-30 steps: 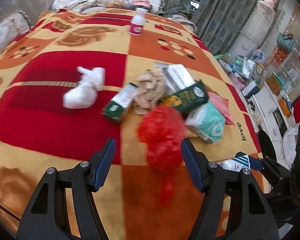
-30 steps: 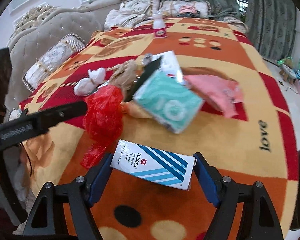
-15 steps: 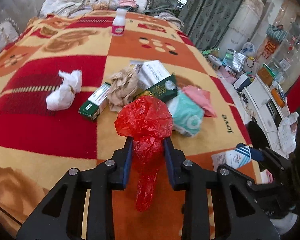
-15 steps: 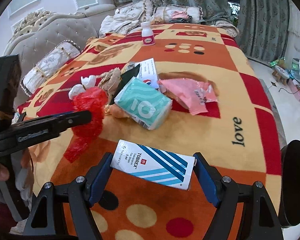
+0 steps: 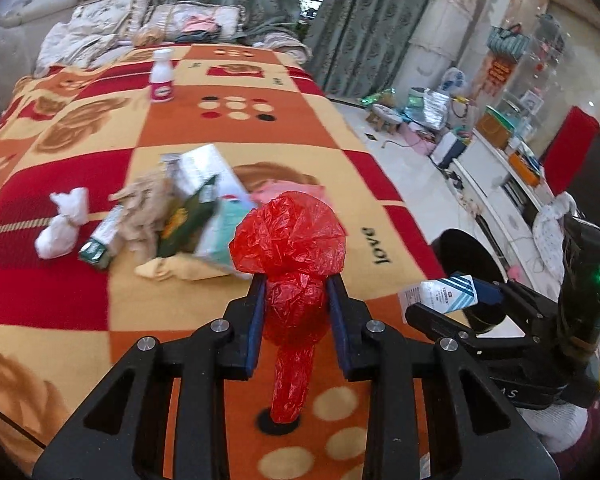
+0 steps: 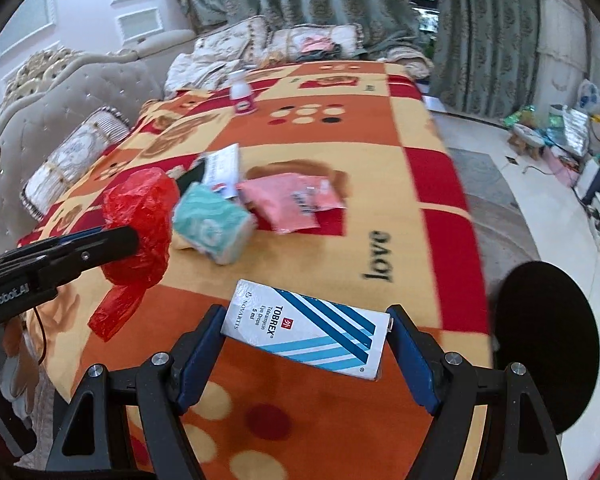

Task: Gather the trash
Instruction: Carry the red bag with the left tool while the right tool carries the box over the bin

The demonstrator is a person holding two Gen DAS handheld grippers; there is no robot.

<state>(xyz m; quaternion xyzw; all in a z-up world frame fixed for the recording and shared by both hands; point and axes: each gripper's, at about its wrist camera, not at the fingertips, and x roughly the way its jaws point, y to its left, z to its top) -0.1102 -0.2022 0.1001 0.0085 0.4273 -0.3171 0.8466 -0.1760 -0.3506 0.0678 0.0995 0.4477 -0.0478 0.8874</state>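
Observation:
My left gripper (image 5: 296, 300) is shut on a crumpled red plastic bag (image 5: 290, 240) and holds it above the blanket-covered table (image 5: 236, 128). The bag also shows in the right wrist view (image 6: 140, 224). My right gripper (image 6: 306, 332) is shut on a white and blue Tobrex box (image 6: 306, 330), also seen in the left wrist view (image 5: 440, 294). A pile of trash lies behind: a teal tissue pack (image 6: 212, 228), a pink packet (image 6: 296, 200), a white box (image 5: 204, 172), a green box (image 5: 100, 240), brown crumpled paper (image 5: 144, 204) and a white tied bag (image 5: 62, 228).
A small white bottle with a pink label (image 5: 162, 80) stands far back on the table. A black round bin (image 6: 544, 344) sits off the table's right edge. A sofa with cushions (image 6: 72, 152) lies to the left. Clutter covers the floor on the right (image 5: 420, 112).
My left gripper closed on the red bag and lifted it off the blanket, moving right. My right gripper kept hold of the Tobrex box and drew back toward the table's right edge.

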